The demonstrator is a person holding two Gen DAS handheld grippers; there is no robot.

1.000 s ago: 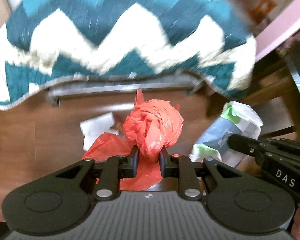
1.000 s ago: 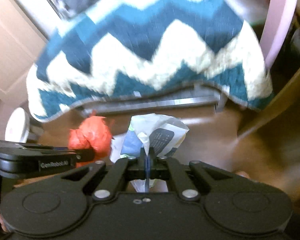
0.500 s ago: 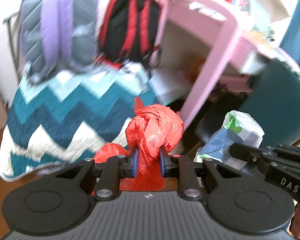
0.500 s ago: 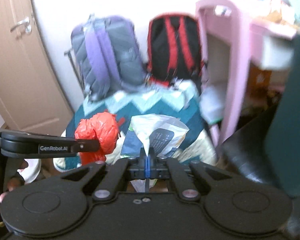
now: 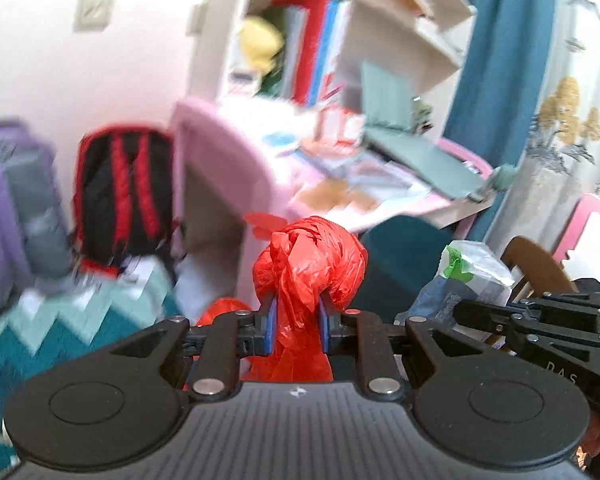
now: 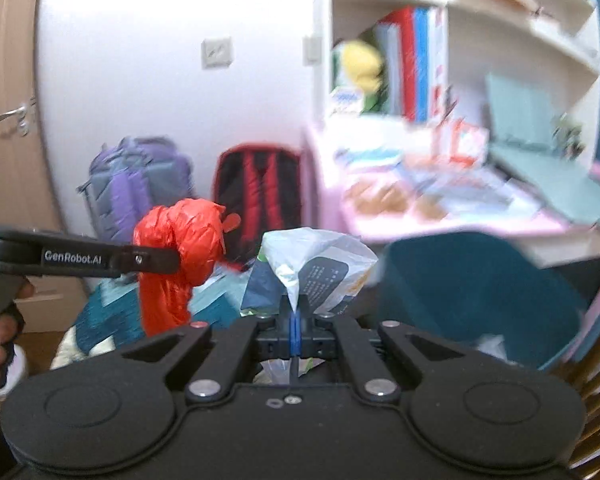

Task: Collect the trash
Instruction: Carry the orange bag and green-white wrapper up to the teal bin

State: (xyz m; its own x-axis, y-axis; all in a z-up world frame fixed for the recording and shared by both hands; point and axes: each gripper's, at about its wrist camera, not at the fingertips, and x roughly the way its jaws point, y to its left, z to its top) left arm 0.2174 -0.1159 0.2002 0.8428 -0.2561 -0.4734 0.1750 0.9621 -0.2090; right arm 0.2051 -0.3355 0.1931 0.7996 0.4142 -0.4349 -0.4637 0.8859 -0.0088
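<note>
My left gripper (image 5: pixel 297 326) is shut on the twisted neck of a red plastic bag (image 5: pixel 310 264), whose knotted top bulges above the blue pads. The same red plastic bag (image 6: pixel 180 256) hangs at the left of the right wrist view, held by the left gripper (image 6: pixel 156 260). My right gripper (image 6: pixel 295 334) is shut on a thin fold of a white and grey printed plastic bag (image 6: pixel 312 268). That white and grey plastic bag (image 5: pixel 468 276) also shows at the right of the left wrist view, beside the right gripper (image 5: pixel 460 308). Both bags are held up in the air.
A pink desk (image 6: pixel 440 224) strewn with papers stands ahead under white shelves (image 6: pixel 460 52) of books. A teal chair back (image 6: pixel 472 288) is close in front. A black and red backpack (image 5: pixel 124 192) and a purple one (image 6: pixel 140 184) lean on the wall above a zigzag blanket (image 5: pixel 60 328). A door (image 6: pixel 8 120) is at the left.
Both grippers have risen from near the wooden floor with their bags. The view has swung up from the zigzag blanket to the backpacks, desk and shelves. Both grips are unchanged.
</note>
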